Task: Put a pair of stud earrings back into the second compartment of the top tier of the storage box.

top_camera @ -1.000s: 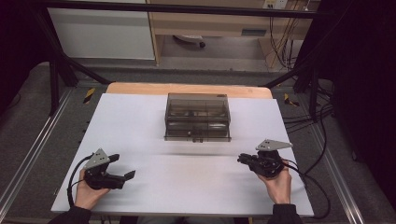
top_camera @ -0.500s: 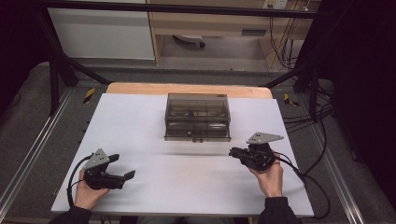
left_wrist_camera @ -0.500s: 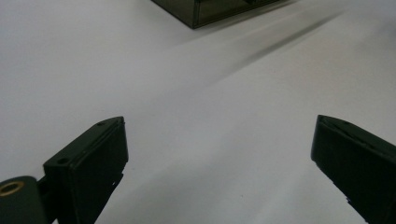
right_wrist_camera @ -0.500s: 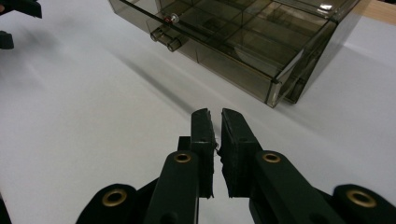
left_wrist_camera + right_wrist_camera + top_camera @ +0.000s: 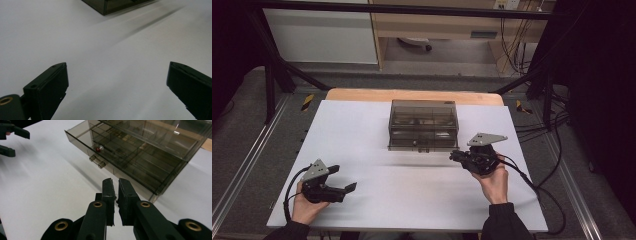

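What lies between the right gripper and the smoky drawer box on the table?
Nothing: in the right gripper view, bare white table runs from the shut right gripper to the drawer box. The high view shows the same narrow gap.

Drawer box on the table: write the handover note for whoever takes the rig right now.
Left tool: open, empty, low over the white table near its front left.
Right tool: shut, empty, near the front right corner of the smoky drawer box, not touching.
The drawer front with two round knobs is at most slightly out; a small red ball lies inside.
Done: nothing gripped yet.
Left: probably take a knob and pull the drawer.
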